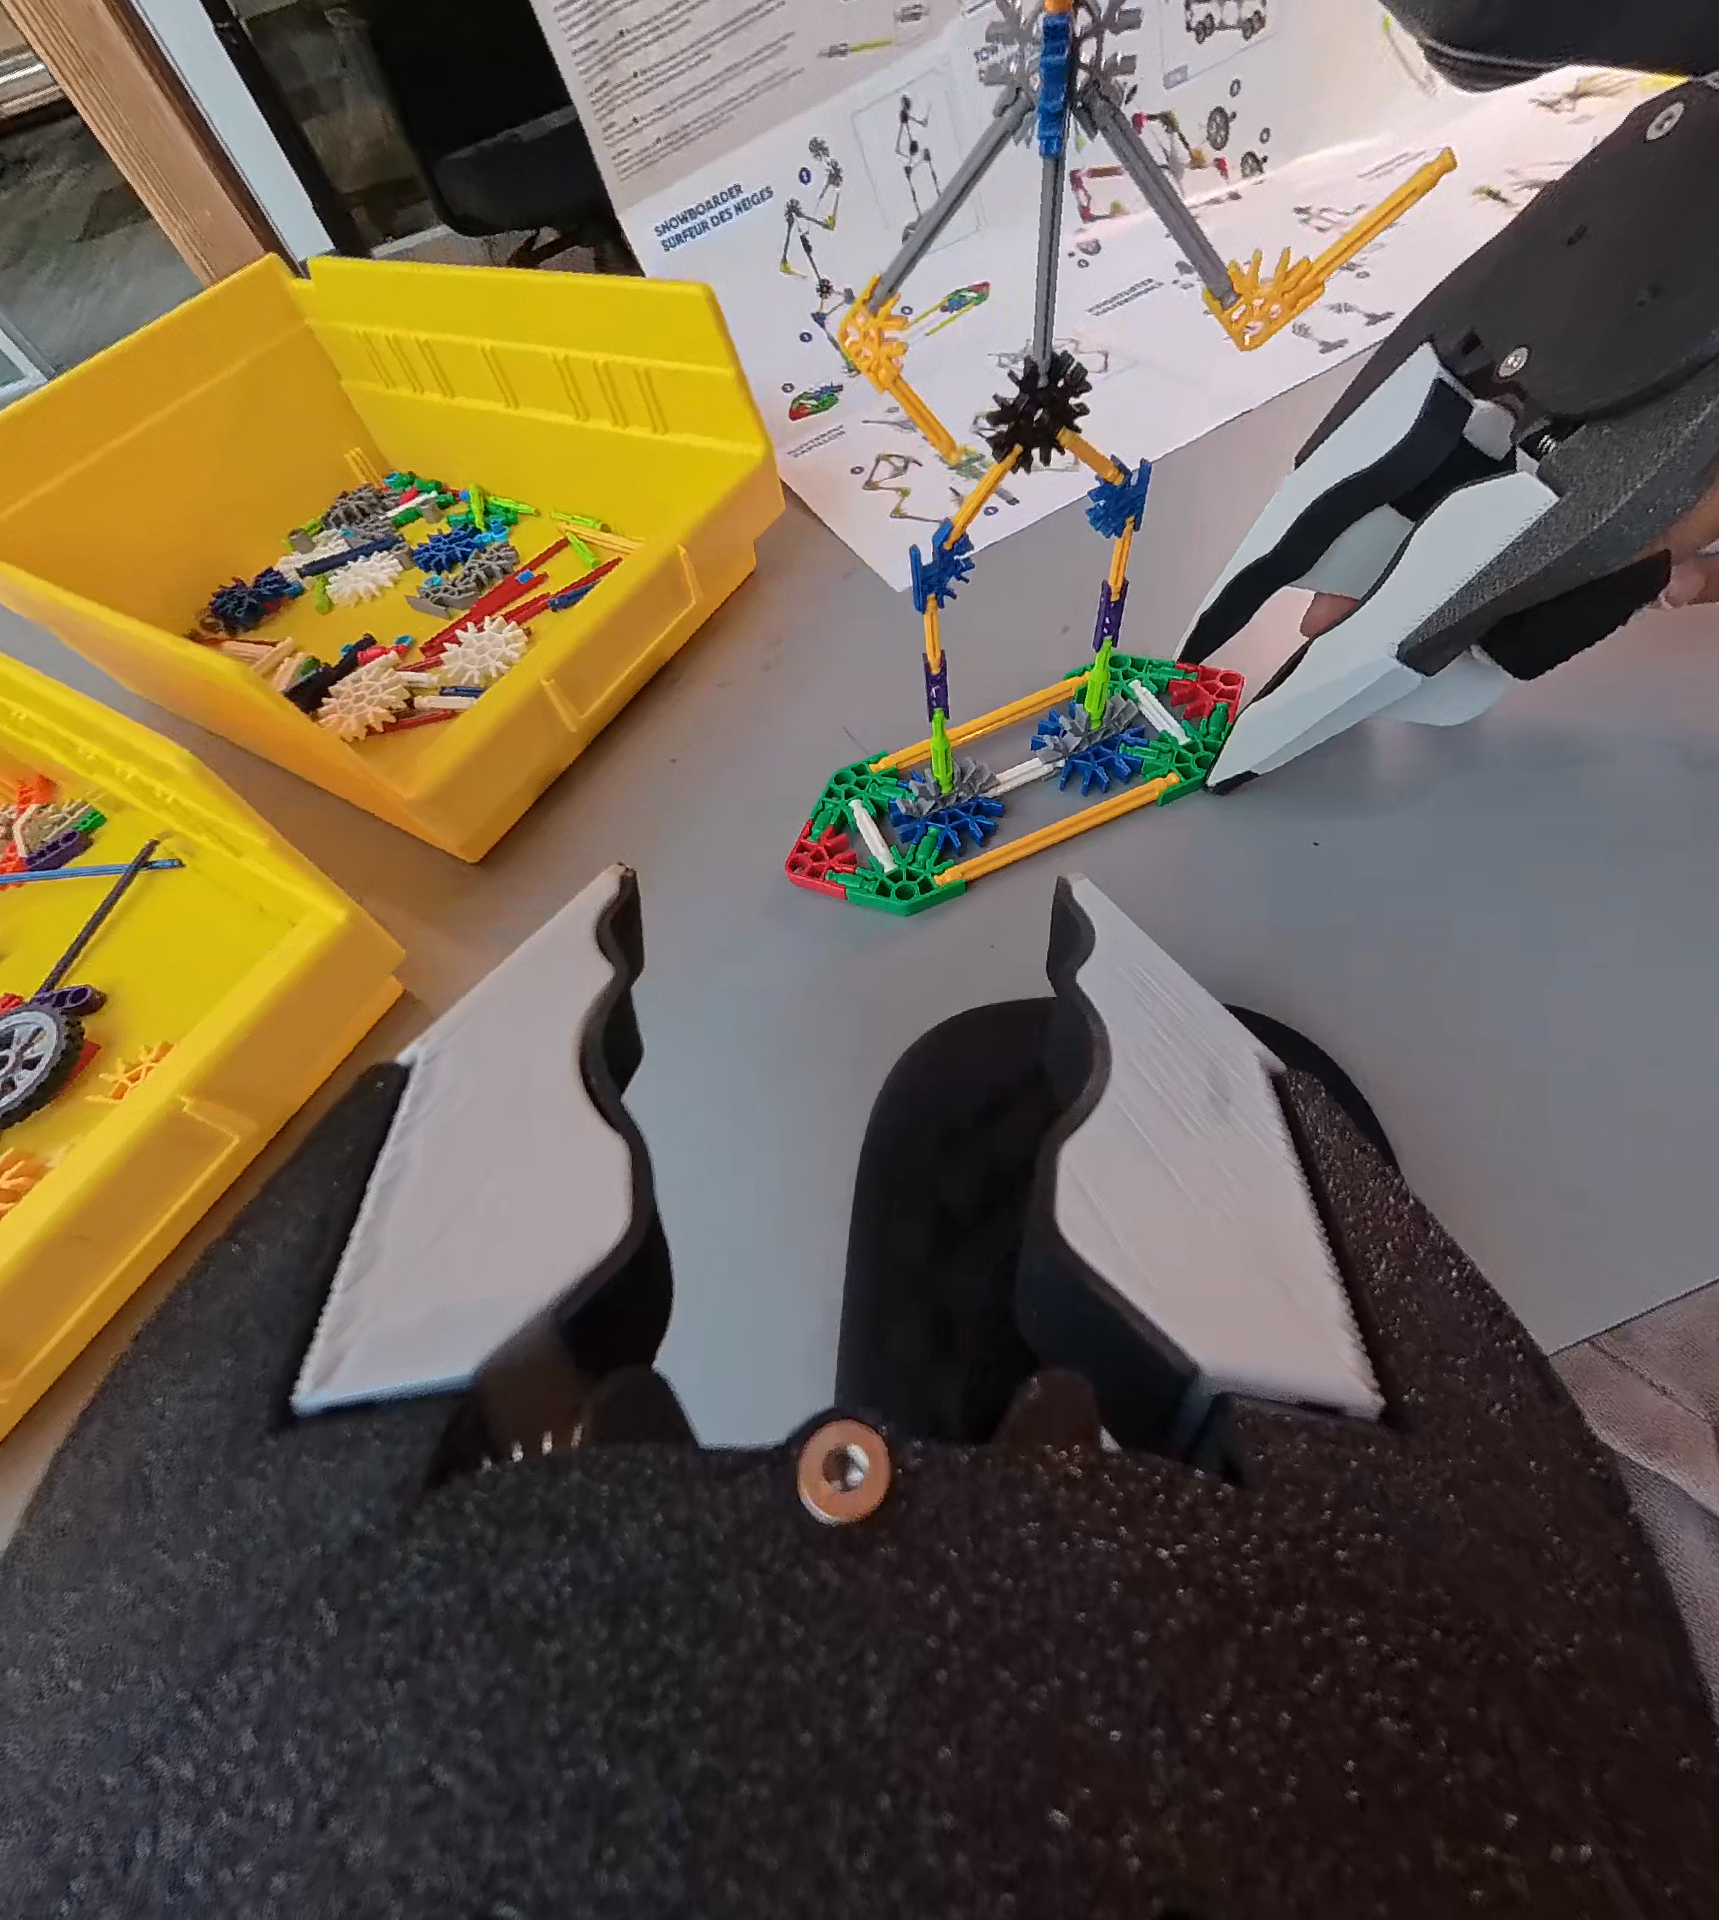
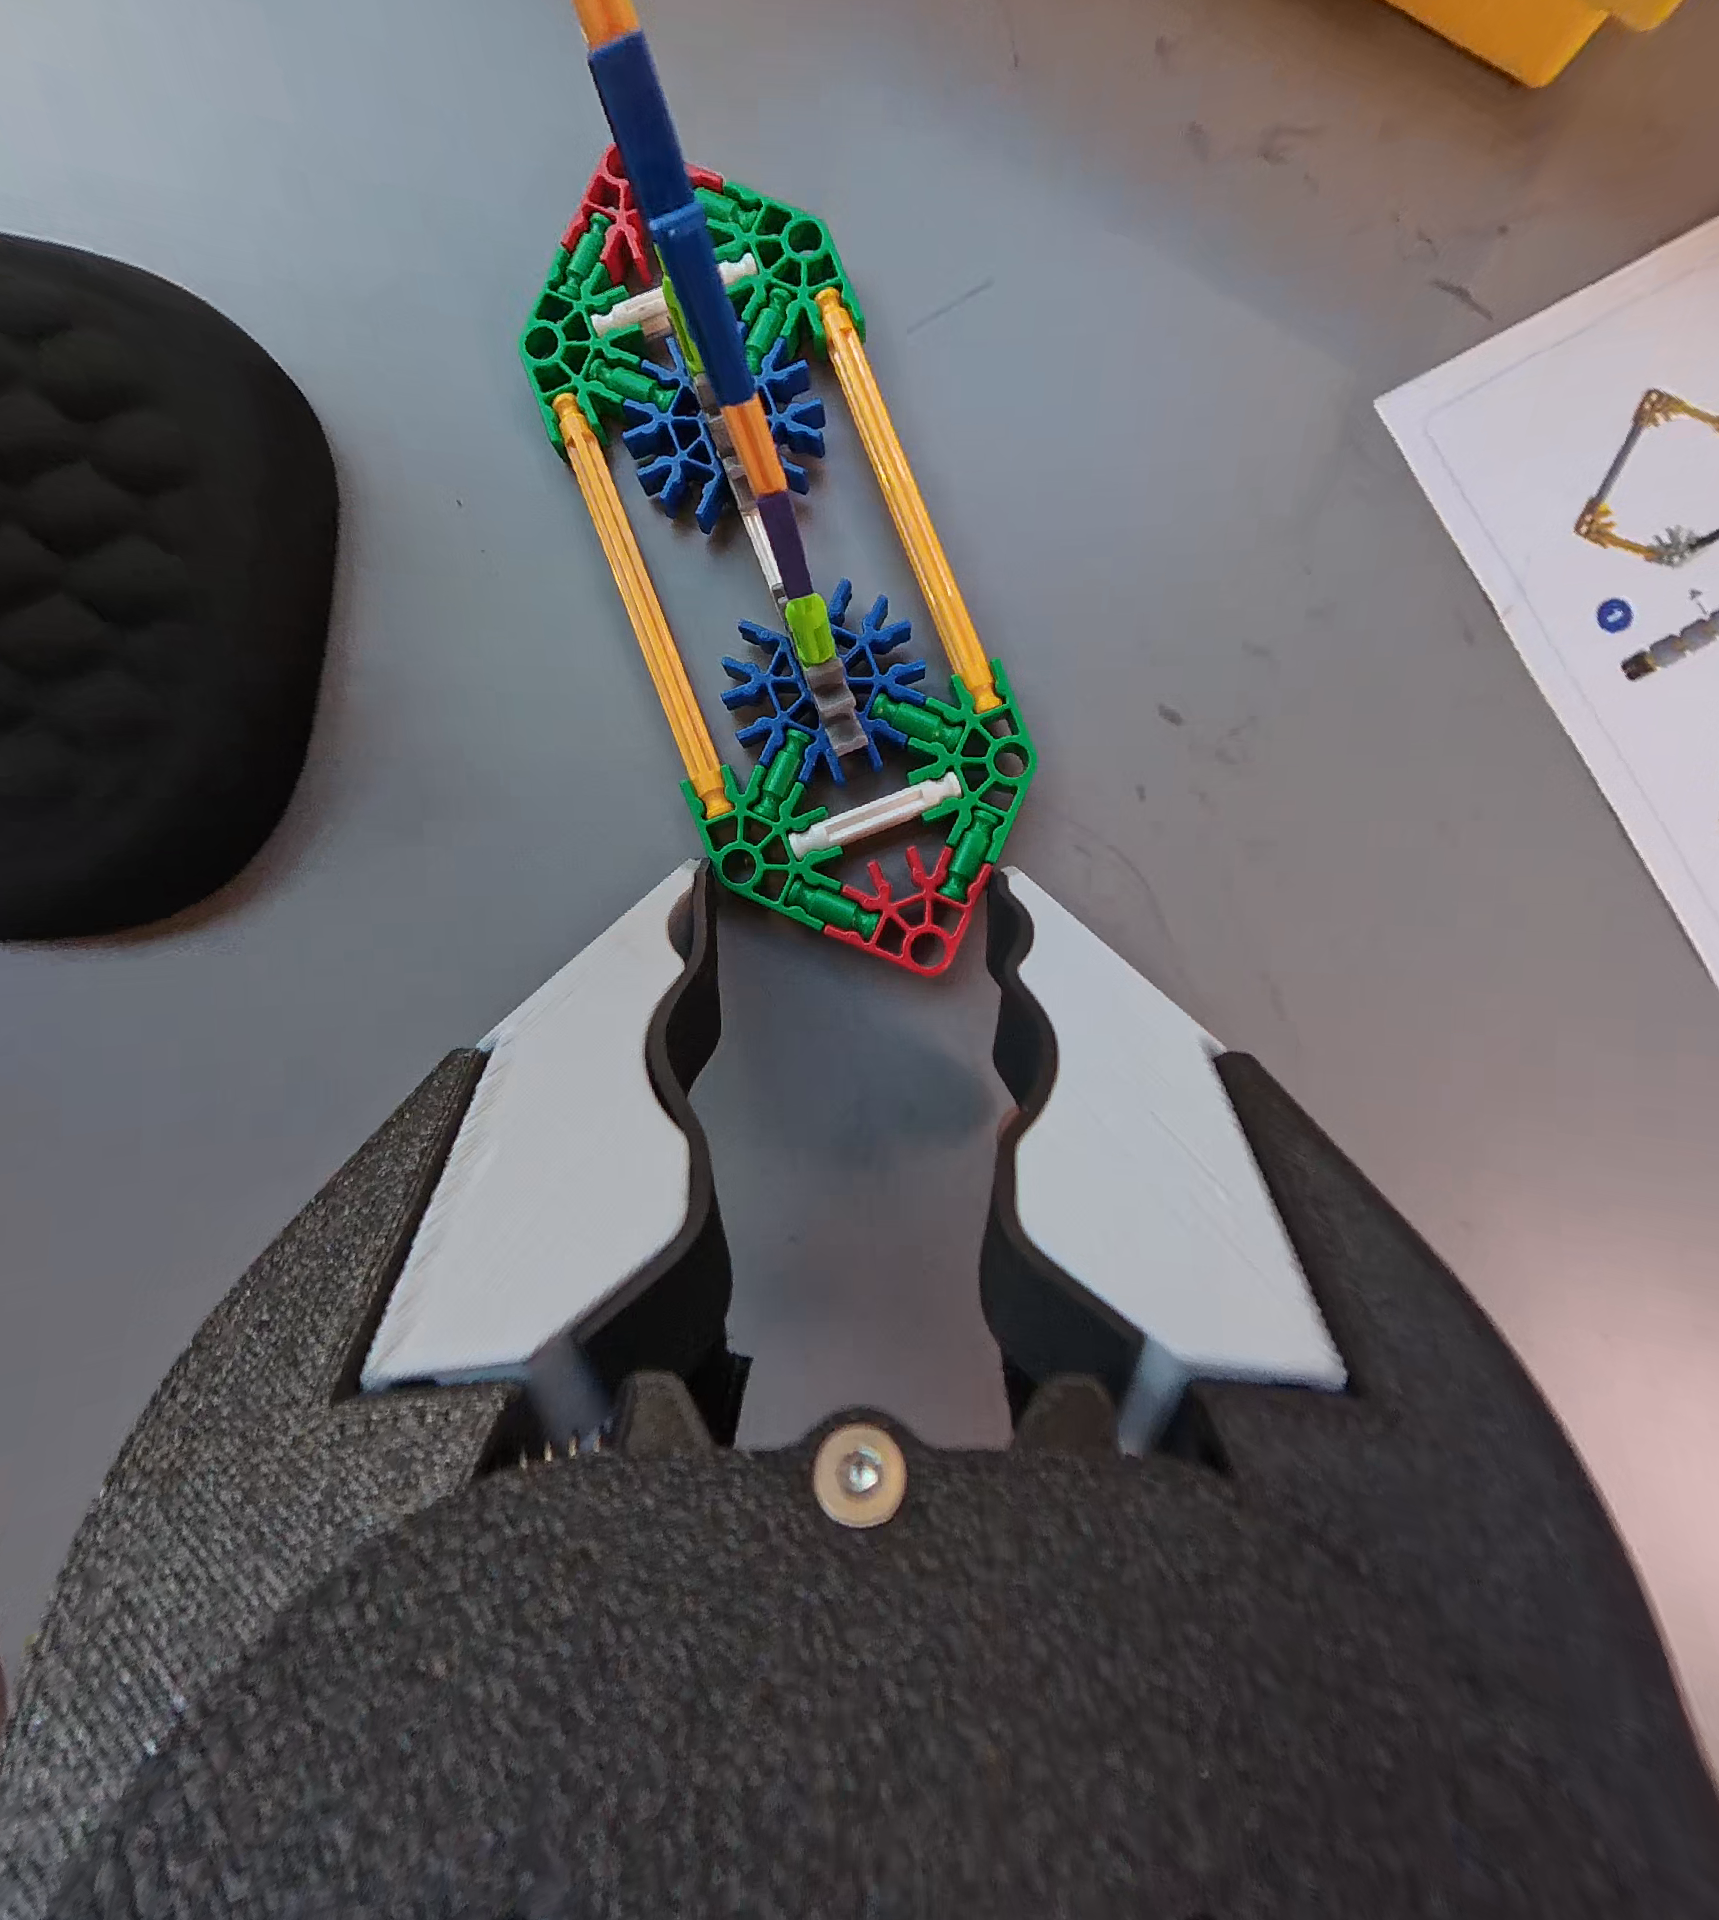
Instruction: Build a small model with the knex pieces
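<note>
Left gripper (image 1: 844, 894): fingers spread wide, holding nothing, poised above the grey table (image 1: 1457, 987) just short of the rod-and-connector model (image 1: 1016, 774). Right gripper (image 2: 847, 883): fingers parted, straddling the red corner connector (image 2: 902, 920) at the near end of the model's flat base, tips at its edges. Beyond: two yellow parts bins (image 1: 522, 343), instruction sheet (image 1: 938, 156).

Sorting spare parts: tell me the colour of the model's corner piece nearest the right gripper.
Red corner piece, between the open right gripper tips; clearest in the right wrist view.
</note>
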Tool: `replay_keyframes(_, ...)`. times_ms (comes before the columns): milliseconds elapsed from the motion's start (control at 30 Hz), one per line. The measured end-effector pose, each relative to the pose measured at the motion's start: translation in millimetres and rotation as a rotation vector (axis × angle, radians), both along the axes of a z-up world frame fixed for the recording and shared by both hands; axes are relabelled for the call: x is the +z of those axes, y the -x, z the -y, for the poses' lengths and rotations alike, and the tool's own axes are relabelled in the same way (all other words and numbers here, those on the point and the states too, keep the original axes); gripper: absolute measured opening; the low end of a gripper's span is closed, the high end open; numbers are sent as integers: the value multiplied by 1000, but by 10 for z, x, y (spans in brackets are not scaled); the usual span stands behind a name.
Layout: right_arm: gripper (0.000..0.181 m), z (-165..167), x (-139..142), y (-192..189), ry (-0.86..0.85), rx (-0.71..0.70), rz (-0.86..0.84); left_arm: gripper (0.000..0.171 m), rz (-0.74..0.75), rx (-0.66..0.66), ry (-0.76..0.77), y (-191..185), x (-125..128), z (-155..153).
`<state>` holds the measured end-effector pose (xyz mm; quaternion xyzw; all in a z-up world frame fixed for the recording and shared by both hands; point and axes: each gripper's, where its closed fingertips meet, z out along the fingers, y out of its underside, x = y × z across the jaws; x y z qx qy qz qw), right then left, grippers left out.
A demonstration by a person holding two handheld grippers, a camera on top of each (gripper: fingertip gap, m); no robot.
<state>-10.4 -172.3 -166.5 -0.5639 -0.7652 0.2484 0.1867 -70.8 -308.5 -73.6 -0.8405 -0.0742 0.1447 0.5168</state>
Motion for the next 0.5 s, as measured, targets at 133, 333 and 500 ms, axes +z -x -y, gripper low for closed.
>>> replay_keyframes(133, 51, -162, 1, -206, -7, -19, 12, 79, -6, -44, 20, -156, -4, -88)
replay_keyframes(333, 51, -410, 4, -528, -20, -49, 27, 80, -20, -103, 36, -402, -24, -255)
replay_keyframes(500, 51, -606, 7, -798, -30, -75, 35, 80, -27, -143, 53, -568, -69, -382)
